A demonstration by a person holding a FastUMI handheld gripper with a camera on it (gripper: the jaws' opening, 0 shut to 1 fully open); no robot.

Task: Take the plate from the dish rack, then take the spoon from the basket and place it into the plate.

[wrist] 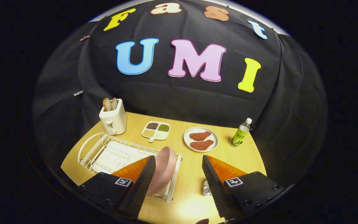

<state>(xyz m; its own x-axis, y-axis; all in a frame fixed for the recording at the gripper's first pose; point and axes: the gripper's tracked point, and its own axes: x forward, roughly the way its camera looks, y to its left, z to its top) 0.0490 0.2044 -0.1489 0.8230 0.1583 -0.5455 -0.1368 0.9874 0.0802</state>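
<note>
A pink plate (163,169) stands on edge at the right end of the white wire dish rack (104,149). My gripper (176,163) hangs above the table with its fingers wide open. The left finger (141,180) is right beside the plate and overlaps its left rim; the right finger (213,183) is well clear of it. Nothing is pressed between the fingers. A bit of a silvery mesh thing (206,189), perhaps the basket, peeks out beside the right finger; no spoon can be made out.
Beyond the rack stand a cream toaster (113,119) with toast, a small divided dish (156,130) of grains, a white plate (200,139) with two pieces of meat, and a green-labelled bottle (240,133). The wooden table (185,199) ends near the fingers.
</note>
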